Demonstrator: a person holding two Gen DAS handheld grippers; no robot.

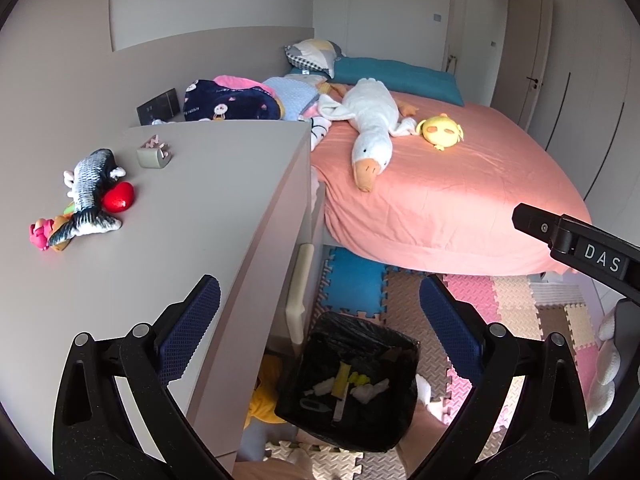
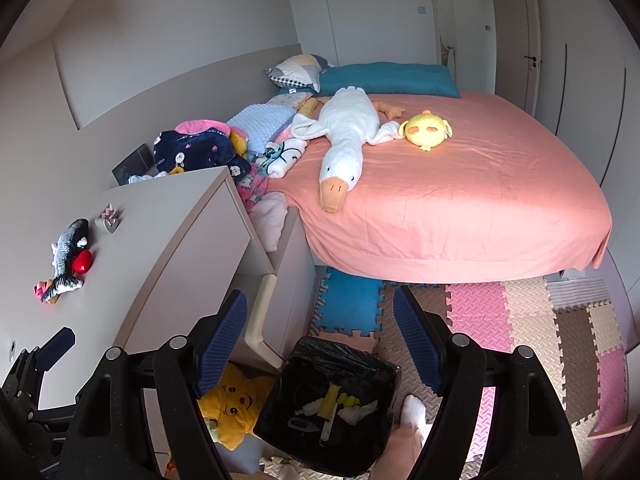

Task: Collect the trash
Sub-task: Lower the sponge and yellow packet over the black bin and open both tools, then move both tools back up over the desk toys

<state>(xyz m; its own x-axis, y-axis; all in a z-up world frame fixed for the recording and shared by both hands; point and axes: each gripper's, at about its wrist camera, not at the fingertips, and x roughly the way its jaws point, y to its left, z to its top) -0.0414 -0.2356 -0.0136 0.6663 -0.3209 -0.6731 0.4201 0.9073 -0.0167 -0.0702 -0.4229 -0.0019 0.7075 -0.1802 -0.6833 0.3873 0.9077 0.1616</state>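
Observation:
A bin with a black liner stands on the floor beside the dresser. It holds crumpled white paper, yellow scraps and a few other bits. My left gripper hangs above the bin, open wide, with nothing between its blue pads. In the right wrist view the same bin lies just below my right gripper, which is also open and empty. One of the left gripper's fingers shows at the lower left there.
A grey dresser on the left carries a fish toy and a red heart. The pink bed with a goose plush fills the back. Foam mats cover the floor. A yellow plush and a white-socked foot flank the bin.

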